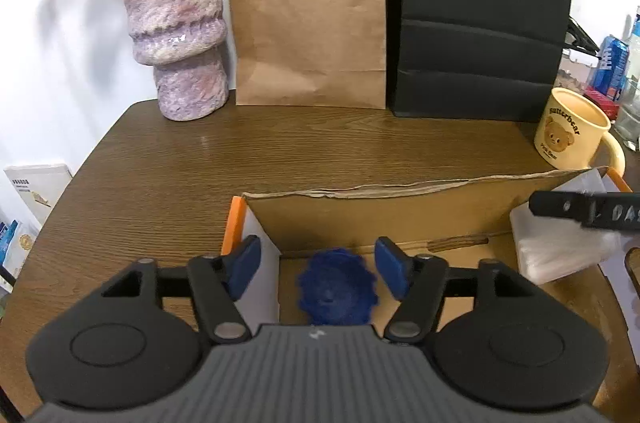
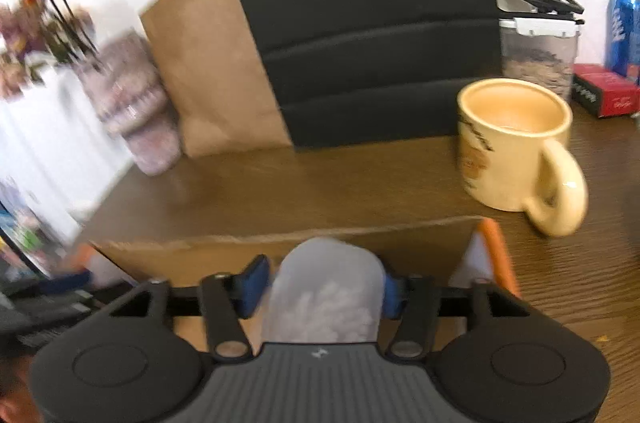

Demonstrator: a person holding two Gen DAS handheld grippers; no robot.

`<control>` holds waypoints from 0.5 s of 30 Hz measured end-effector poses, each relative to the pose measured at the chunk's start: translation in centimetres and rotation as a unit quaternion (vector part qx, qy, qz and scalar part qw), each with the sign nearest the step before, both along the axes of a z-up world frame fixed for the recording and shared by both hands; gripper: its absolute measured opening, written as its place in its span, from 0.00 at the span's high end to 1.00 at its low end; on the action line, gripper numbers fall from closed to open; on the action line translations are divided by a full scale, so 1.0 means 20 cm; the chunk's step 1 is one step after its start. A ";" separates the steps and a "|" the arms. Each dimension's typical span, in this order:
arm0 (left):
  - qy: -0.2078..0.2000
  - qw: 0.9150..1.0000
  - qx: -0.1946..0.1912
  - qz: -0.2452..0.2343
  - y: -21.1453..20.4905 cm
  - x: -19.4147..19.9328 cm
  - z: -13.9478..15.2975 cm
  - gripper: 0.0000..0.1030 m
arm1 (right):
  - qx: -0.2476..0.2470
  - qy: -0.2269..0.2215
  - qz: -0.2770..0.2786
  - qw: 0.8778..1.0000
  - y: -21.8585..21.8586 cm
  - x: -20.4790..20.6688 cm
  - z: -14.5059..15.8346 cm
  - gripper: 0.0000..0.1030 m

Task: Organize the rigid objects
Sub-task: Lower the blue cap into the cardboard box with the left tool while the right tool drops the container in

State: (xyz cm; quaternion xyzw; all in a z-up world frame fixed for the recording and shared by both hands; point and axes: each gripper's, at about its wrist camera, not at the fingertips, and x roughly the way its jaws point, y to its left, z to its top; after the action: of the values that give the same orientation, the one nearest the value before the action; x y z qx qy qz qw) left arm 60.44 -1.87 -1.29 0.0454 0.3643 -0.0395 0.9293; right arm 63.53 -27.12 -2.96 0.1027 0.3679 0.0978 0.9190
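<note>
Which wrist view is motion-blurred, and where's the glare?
Right wrist view: smeared, worst at the left edge around the vase; the mug is softer too. Left wrist view: sharp, with glare only on the vase glaze and a faint sheen on the table.

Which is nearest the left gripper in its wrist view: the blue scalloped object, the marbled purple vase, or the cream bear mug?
1. Blue scalloped object, in the cardboard box, between the left gripper's fingers.
2. Cream bear mug, far right.
3. Marbled purple vase, back left.
</note>
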 end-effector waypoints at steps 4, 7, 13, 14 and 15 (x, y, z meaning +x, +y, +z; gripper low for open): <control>0.004 1.000 0.016 -0.006 -0.04 0.01 0.01 0.32 | -0.043 -0.003 0.006 0.999 0.05 -0.03 0.03 0.38; 0.005 1.000 0.020 -0.007 -0.04 -0.02 0.01 0.24 | -0.091 -0.015 0.007 0.996 0.09 -0.07 0.09 0.16; -0.060 0.997 0.036 0.020 -0.02 -0.14 0.05 0.15 | -0.090 -0.034 0.007 0.995 0.03 -0.25 0.28 0.13; -0.070 0.996 0.043 0.028 -0.02 -0.17 0.07 0.12 | -0.089 -0.036 0.008 0.995 0.01 -0.29 0.31 0.13; -0.073 0.995 0.060 0.036 -0.03 -0.20 0.09 0.12 | -0.089 -0.037 0.011 0.995 0.01 -0.33 0.34 0.13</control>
State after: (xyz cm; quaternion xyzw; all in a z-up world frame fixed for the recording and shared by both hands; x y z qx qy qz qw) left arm 56.47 -2.39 0.53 0.0908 0.2984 0.0192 0.9499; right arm 57.02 -27.01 3.80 0.0130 0.3422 0.0785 0.9363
